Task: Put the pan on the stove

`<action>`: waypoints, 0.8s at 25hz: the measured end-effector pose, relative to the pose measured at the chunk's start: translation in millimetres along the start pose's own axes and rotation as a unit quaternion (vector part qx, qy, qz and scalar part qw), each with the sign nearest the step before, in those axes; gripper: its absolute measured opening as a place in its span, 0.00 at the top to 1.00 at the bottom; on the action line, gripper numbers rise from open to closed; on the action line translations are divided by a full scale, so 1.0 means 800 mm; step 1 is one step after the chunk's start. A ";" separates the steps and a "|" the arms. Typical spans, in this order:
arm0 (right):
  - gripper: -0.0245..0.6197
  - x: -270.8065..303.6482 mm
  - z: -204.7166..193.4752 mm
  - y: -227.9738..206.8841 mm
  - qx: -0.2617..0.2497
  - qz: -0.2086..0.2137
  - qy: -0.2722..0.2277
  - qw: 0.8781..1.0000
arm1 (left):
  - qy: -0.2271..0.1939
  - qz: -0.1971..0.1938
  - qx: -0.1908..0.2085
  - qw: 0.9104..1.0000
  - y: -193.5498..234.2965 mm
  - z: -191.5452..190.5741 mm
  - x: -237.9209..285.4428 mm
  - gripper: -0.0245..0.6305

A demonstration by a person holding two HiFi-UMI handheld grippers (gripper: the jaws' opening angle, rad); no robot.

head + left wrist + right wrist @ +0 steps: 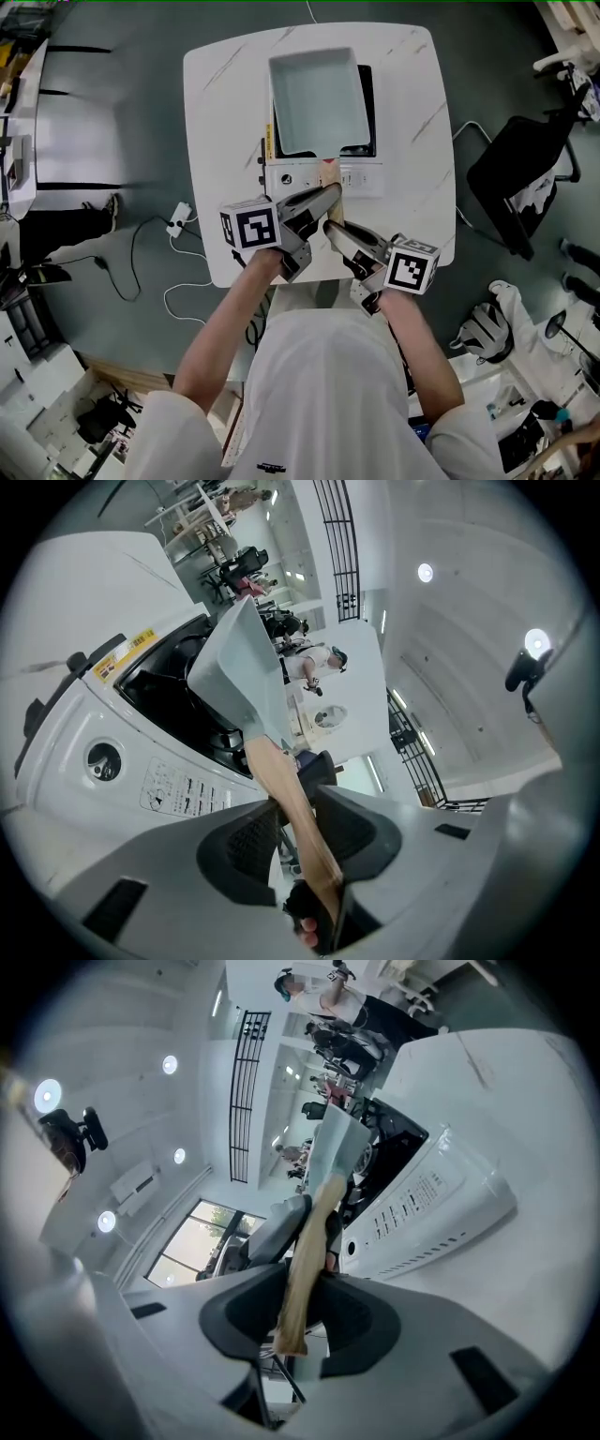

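A square pale pan (pixel 317 98) with a wooden handle (pixel 329 174) is over the black top of the white stove (pixel 366 178) on the table. Whether it rests on the stove or hangs just above it I cannot tell. My left gripper (pixel 327 195) is shut on the handle, and my right gripper (pixel 331 228) is shut on its near end just behind. In the left gripper view the handle (pixel 286 780) runs between the pads of the left gripper (pixel 295 832) up to the pan (pixel 239 672). The right gripper view has the handle (pixel 305 1260) clamped in the right gripper (pixel 300 1312), the pan (pixel 339 1147) beyond.
The stove's control panel (pixel 122 752) faces me, near the front edge of the white table (pixel 412 141). A black chair (pixel 525 178) stands to the right. A power strip with cables (pixel 178 220) lies on the floor at the left.
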State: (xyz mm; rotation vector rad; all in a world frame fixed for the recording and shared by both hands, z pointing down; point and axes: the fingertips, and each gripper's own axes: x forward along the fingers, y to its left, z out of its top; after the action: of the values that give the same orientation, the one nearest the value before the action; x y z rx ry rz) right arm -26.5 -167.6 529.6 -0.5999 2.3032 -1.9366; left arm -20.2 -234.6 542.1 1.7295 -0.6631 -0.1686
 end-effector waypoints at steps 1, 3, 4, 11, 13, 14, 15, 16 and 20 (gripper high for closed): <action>0.78 0.001 0.002 -0.004 0.004 0.001 -0.001 1.000 | 0.002 0.003 0.003 1.000 0.004 0.001 0.002 0.78; 0.78 0.003 0.005 -0.010 0.011 0.003 -0.004 1.000 | 0.001 0.008 0.005 1.000 0.012 0.004 0.007 0.78; 0.78 0.004 0.006 -0.013 0.013 0.003 -0.005 1.000 | 0.001 0.007 -0.001 1.000 0.012 0.004 0.009 0.78; 0.78 0.008 0.006 -0.028 0.021 -0.001 -0.002 1.000 | 0.006 0.003 -0.019 1.000 0.023 0.000 0.017 0.78; 0.78 0.007 0.006 -0.032 0.019 -0.004 -0.001 1.000 | 0.007 -0.001 -0.025 1.000 0.023 -0.002 0.019 0.78; 0.78 0.007 0.006 -0.034 0.019 -0.006 -0.001 1.000 | 0.006 -0.001 -0.028 1.000 0.024 -0.003 0.019 0.78; 0.78 0.007 0.005 -0.035 0.018 -0.007 -0.001 1.000 | 0.005 -0.001 -0.030 1.000 0.025 -0.003 0.020 0.78; 0.78 0.006 0.005 -0.036 0.018 -0.008 -0.002 1.000 | 0.004 -0.001 -0.032 0.999 0.025 -0.003 0.020 0.77; 0.76 0.006 0.008 -0.034 0.005 -0.008 -0.009 1.000 | 0.003 -0.002 -0.038 0.999 0.024 -0.002 0.020 0.75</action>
State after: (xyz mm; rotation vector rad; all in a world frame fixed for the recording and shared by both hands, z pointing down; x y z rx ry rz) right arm -22.2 -178.8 555.0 -0.6350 2.2834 -1.9400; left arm -12.6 -243.9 564.3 1.6578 -0.6401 -0.1899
